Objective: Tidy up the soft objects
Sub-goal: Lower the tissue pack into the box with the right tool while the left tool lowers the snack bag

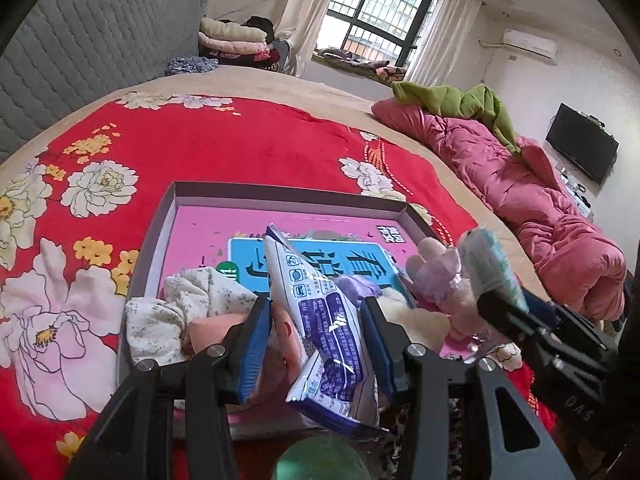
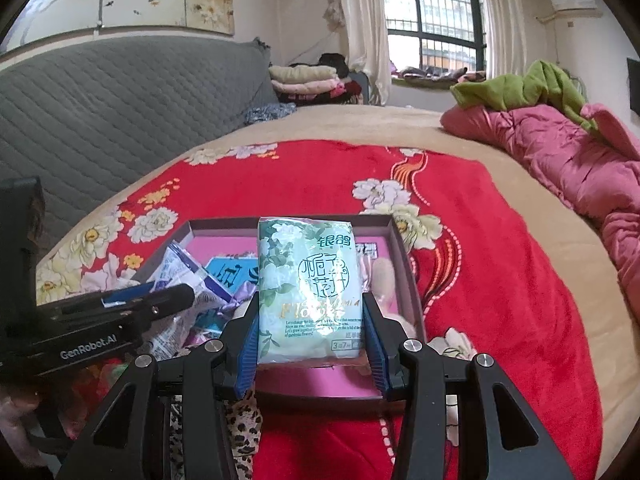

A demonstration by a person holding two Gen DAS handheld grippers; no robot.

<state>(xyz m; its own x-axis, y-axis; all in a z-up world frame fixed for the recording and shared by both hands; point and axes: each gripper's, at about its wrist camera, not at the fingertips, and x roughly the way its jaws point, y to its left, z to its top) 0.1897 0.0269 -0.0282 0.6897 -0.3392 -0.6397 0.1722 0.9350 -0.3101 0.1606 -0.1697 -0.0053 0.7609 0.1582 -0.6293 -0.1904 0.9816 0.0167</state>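
Tissue packs — two, one per gripper, both above shallow box (image 2: 394,236) on red floral blanket (image 2: 500,280). Green-white pack (image 2: 310,292), gold "Flower" lettering plus Chinese characters, clamped upright in right gripper (image 2: 310,334). Purple-white pack (image 1: 320,312), crumpled, print too small to read, clamped in left gripper (image 1: 316,340). "GenRobot.AI" printed on left gripper body. Inside box: floral cloth (image 1: 168,320), pink plush toy (image 1: 440,284), pink sheet with Chinese print.

Both wrist views look down along their tongs, close over 1 shared tray (image 1: 288,192) (window beyond).
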